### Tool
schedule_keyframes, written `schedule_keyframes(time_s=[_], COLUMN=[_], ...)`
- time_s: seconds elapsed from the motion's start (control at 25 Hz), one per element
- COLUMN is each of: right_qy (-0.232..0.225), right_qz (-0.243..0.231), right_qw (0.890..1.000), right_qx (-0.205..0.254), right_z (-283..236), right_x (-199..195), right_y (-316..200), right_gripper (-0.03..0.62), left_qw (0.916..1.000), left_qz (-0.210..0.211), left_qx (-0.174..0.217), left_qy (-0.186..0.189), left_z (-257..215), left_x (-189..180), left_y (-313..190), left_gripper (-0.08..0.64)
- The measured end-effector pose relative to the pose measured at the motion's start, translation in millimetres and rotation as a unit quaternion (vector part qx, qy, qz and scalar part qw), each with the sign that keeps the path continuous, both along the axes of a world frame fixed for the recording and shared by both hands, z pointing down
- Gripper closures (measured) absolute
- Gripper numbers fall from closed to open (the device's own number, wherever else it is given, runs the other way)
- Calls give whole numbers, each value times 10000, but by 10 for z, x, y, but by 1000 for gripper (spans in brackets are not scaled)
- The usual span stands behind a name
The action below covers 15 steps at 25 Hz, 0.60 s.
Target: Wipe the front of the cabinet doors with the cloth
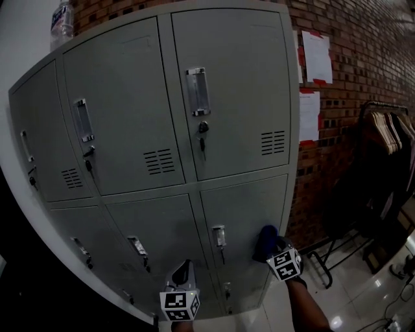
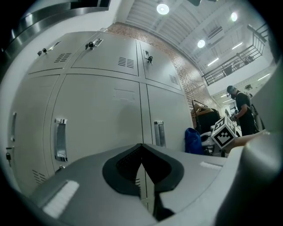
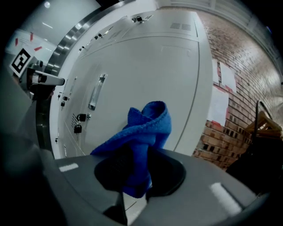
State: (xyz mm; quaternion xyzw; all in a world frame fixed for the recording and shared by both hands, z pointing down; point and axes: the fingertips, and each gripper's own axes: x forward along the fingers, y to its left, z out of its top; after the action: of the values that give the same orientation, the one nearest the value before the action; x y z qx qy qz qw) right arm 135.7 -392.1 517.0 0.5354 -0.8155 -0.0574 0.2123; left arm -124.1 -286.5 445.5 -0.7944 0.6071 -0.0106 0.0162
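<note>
Right gripper (image 3: 137,176) is clamped on a bunched bright blue terry cloth (image 3: 148,128). The fabric is pinched between the jaws and a folded hump sticks out past the tips. Left gripper (image 2: 142,163) has its jaws together with nothing between them, held low in front of the bottom row, idle.

The tall grey metal locker cabinet (image 1: 240,110) has flat doors in two rows, each with a chrome recessed pull handle (image 1: 198,91), and some have small keys hanging in the locks (image 1: 203,130).

In the head view the cloth (image 1: 266,240) sits at the lower right door (image 1: 249,207), close to the cabinet's right edge and beside that door's handle. It looks pressed to the panel or just off it; contact is hard to call from either view.

Progress, as a judgement: grip on the cloth is done and it is at the door face. No streaks, damp patches or cleaner zones show on any door, all the same dull grey, so nothing tells which doors are finished. Treat the whole front as left to do: the rest of this lower right door, the other lower doors toward the left edge, then the upper row.

Clutter: red brick wall (image 1: 363,58) with white paper sheets (image 1: 316,55) right of the cabinet, dark garment rack with hangers (image 1: 389,130), clear plastic bottle (image 1: 61,19) on the cabinet's top left corner
</note>
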Motion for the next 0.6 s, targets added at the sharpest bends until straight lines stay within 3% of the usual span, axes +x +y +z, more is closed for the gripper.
schedule_keyframes(time_s=[0.36, 0.6], right_qy=[-59, -118], right_qz=[585, 867], right_qw=[9983, 9958], right_qx=[56, -263], right_z=[-61, 313], right_x=[491, 569], right_y=[-79, 104], right_gripper=[511, 511], left_qw=[10000, 9999], left_qz=[45, 124], left_qx=[11, 48], left_qy=[-51, -62], left_z=[3, -34], left_x=[123, 149], left_y=[-47, -40], left_gripper=[543, 543])
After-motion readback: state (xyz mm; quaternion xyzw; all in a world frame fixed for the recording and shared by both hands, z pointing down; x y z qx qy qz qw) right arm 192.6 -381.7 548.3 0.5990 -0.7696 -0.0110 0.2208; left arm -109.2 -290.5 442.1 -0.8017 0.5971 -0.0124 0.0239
